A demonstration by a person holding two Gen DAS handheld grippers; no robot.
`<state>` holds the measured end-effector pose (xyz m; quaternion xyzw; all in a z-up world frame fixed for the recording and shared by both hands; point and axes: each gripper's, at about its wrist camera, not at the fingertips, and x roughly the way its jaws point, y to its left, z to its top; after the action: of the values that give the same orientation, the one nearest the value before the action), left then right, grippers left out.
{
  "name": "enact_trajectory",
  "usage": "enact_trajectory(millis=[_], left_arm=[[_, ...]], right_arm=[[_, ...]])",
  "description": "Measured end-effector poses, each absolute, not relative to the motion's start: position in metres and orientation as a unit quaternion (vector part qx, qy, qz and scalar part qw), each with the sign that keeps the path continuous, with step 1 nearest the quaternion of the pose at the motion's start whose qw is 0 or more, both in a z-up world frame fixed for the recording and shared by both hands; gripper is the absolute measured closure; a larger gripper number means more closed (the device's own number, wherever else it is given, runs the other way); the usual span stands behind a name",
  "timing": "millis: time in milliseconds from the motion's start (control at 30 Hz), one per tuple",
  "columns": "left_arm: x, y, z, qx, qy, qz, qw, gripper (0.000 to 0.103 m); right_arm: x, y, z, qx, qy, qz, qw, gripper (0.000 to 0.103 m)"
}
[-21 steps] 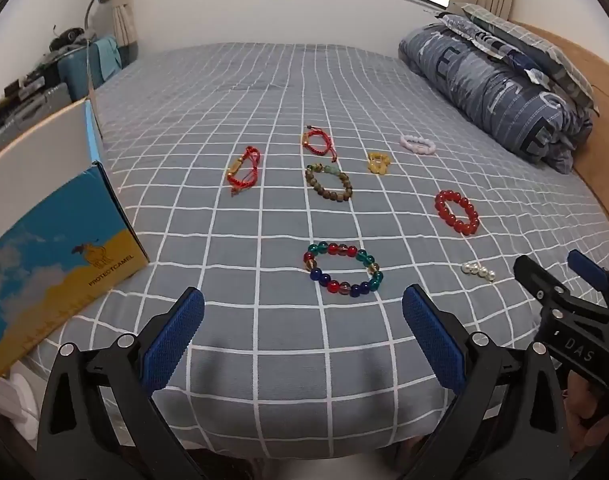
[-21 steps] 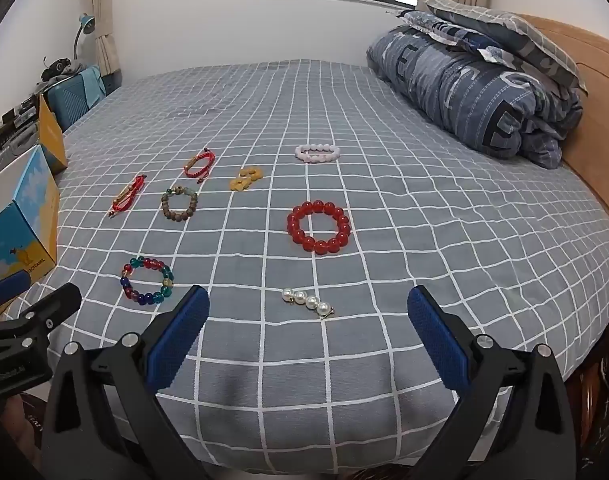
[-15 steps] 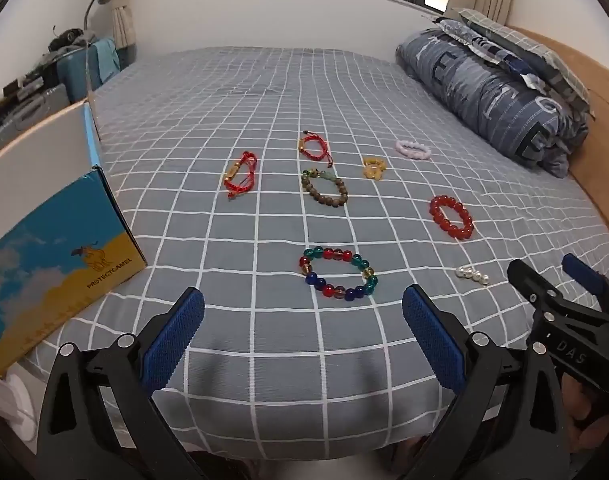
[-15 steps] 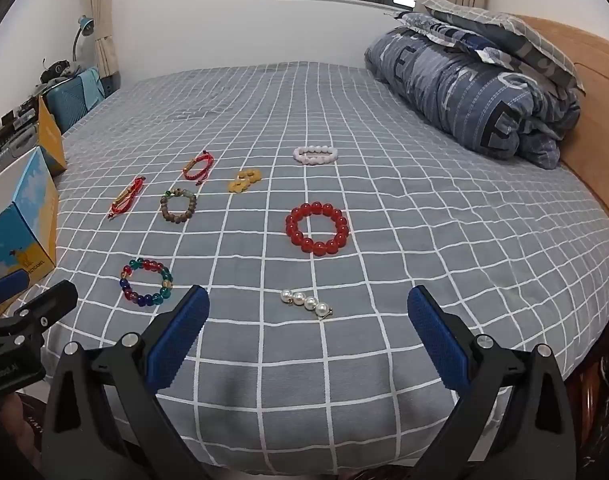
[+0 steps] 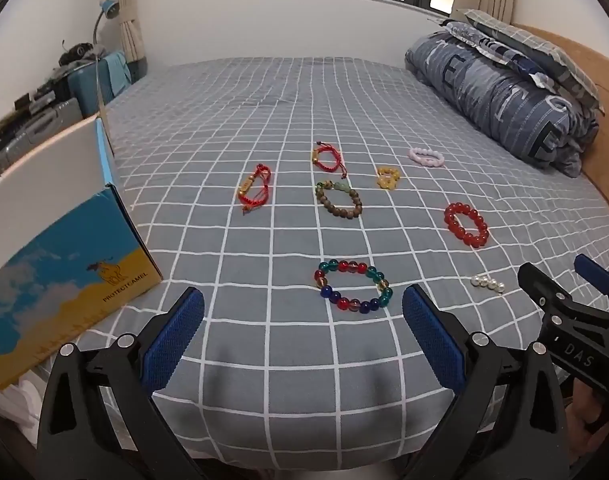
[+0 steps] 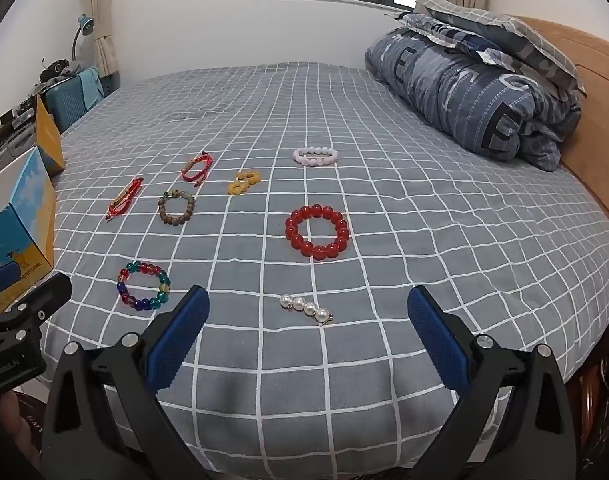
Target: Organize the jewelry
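Several pieces of jewelry lie spread on a grey checked bed (image 5: 264, 120). A multicoloured bead bracelet (image 5: 353, 290) rests just beyond my open left gripper (image 5: 302, 334). A pearl clip (image 6: 306, 307) lies just ahead of my open right gripper (image 6: 308, 336), and a big red bead bracelet (image 6: 317, 232) sits farther on. Behind them are a brown bead bracelet (image 5: 339, 201), two red cord bracelets (image 5: 255, 188) (image 5: 328, 157), a yellow piece (image 5: 388, 177) and a pink bead bracelet (image 5: 425, 157). Nothing is between either gripper's fingers.
An open blue-and-yellow cardboard box (image 5: 60, 256) stands at the bed's left edge. A folded dark quilt and pillows (image 5: 504, 88) fill the far right by a wooden headboard (image 6: 596, 92). Suitcases and clutter (image 5: 44, 108) line the left wall.
Both grippers have drawn back and tipped up slightly, so the jewelry sits a little lower in view. Both stay open; nothing on the bed has moved.
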<state>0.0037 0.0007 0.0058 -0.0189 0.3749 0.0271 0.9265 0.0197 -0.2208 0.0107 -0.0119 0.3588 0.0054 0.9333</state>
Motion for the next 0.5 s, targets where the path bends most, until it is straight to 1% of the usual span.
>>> enact_trajectory(millis=[500], left_arm=[[0.0065, -0.0005, 0.0038, -0.028, 0.379, 0.022, 0.925, 0.005]], right_arm=[[0.0206, -0.2178, 0.0077, -0.019, 0.354, 0.006, 0.935, 0.007]])
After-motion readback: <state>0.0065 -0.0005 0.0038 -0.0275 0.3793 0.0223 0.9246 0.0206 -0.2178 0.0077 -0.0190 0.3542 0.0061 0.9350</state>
